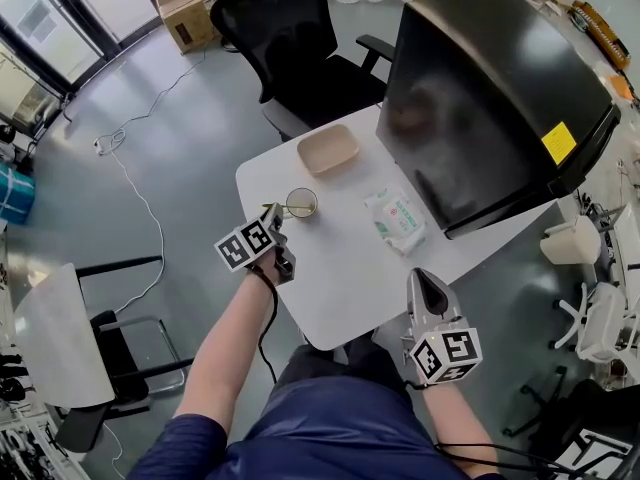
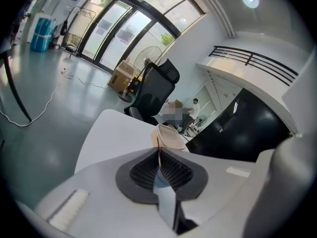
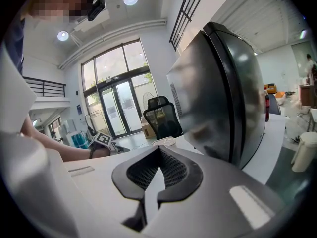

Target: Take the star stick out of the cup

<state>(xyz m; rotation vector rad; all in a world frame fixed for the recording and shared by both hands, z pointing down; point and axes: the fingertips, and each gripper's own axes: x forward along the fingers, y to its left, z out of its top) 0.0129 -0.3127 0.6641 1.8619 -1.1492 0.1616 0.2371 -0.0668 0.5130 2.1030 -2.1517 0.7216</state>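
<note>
A clear cup (image 1: 301, 203) stands on the white table (image 1: 340, 288) near its left edge. My left gripper (image 1: 277, 214) is just left of the cup, shut on the thin star stick (image 1: 272, 208), whose yellowish end shows at the fingertips. The stick reaches toward the cup's rim; I cannot tell whether its far end is inside. In the left gripper view the stick (image 2: 159, 150) is a thin line pinched between the pads of the left gripper (image 2: 159, 157). My right gripper (image 1: 424, 280) hangs at the table's near edge, shut and empty; the right gripper view shows the right gripper (image 3: 159, 155) with pads together.
A beige oval tray (image 1: 328, 149) lies beyond the cup. A wipes packet (image 1: 397, 220) lies to the cup's right. A large black slanted screen (image 1: 490, 98) covers the table's right side. A black office chair (image 1: 300, 38) stands behind the table.
</note>
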